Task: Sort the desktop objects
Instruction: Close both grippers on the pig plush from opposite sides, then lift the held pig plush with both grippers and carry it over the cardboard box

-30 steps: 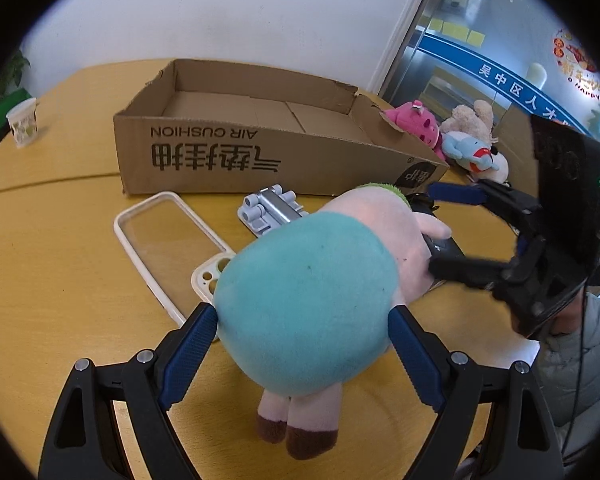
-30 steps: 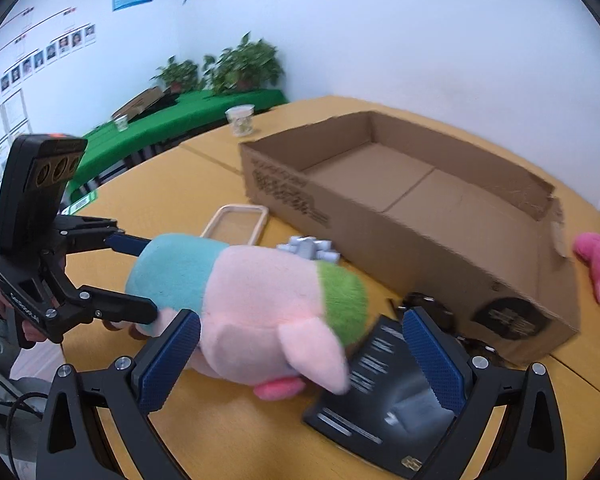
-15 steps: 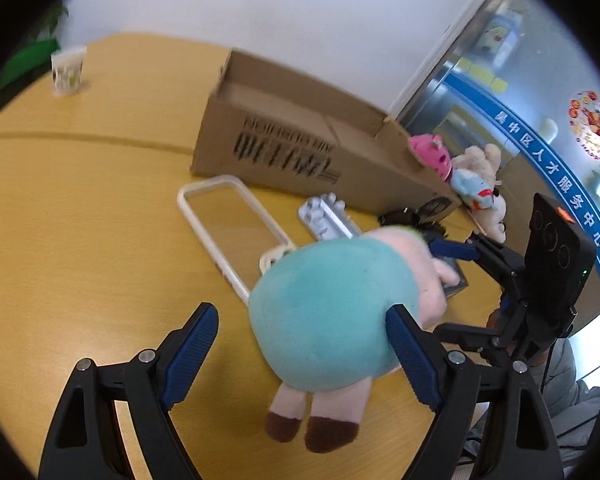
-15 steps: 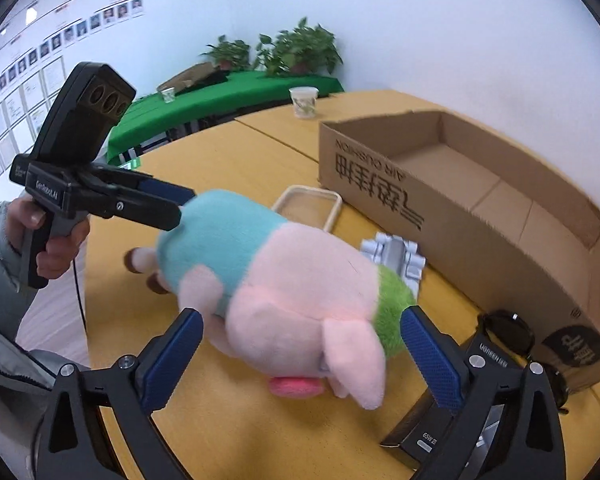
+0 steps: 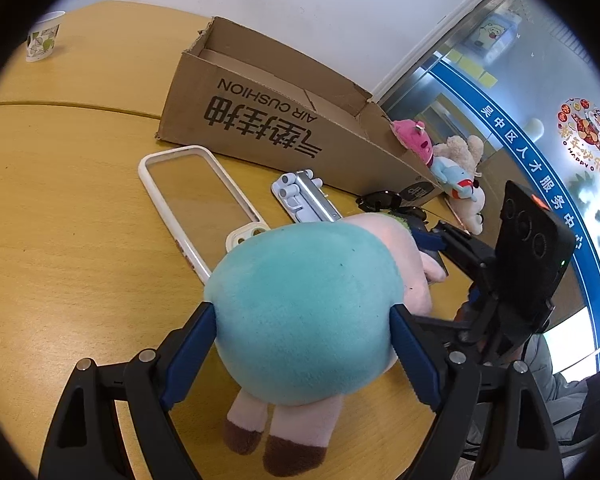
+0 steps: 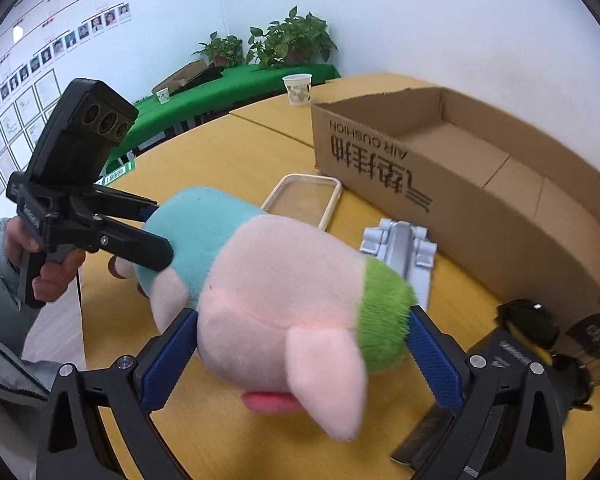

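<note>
Fig.: plush pig (image 5: 304, 316) on the table (image 5: 68, 208), in front of the cardboard box (image 5: 268, 120), beside phone case (image 5: 192, 200) & grey clip (image 5: 304, 196). Left tongs (image 5: 302, 346) pinch its teal rear, pads dented into the fabric. Right tongs (image 6: 304, 344) straddle the pink head/green collar, pads touching both sides. Handling (judged): light, soft, squashy, non-fragile; fur may slip. Best hold across the thick body w/ a firm squeeze, not the ears or legs.
</note>
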Available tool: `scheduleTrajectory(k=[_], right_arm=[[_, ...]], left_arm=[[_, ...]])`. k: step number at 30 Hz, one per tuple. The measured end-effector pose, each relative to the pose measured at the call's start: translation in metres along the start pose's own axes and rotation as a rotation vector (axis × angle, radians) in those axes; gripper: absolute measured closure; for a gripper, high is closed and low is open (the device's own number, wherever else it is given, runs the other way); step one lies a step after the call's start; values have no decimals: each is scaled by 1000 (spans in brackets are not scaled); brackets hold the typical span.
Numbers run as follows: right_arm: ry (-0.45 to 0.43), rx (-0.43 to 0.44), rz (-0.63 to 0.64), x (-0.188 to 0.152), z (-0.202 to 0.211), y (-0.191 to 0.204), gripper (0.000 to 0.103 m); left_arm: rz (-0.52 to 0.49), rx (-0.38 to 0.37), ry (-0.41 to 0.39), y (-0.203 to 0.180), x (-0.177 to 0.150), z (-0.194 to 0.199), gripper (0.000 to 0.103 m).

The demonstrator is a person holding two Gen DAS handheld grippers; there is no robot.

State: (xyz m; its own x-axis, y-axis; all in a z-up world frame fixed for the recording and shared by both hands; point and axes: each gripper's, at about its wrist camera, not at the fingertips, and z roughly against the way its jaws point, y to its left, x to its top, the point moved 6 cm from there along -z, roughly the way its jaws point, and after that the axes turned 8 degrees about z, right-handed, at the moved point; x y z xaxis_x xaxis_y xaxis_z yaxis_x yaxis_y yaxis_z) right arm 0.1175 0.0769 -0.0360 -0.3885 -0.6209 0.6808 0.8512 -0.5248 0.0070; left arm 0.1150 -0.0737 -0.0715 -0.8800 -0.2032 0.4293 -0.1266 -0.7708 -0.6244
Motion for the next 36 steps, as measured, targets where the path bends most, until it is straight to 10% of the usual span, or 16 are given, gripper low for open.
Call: scheduleTrajectory(k=[14, 36], right_arm=[[-67, -43, -70, 14, 28, -19, 18], [-399, -443, 55, 196, 199, -139, 18]], left_arm=[[-124, -32, -87, -54, 44, 13, 28], [-554, -150, -412, -236, 249, 87, 28]])
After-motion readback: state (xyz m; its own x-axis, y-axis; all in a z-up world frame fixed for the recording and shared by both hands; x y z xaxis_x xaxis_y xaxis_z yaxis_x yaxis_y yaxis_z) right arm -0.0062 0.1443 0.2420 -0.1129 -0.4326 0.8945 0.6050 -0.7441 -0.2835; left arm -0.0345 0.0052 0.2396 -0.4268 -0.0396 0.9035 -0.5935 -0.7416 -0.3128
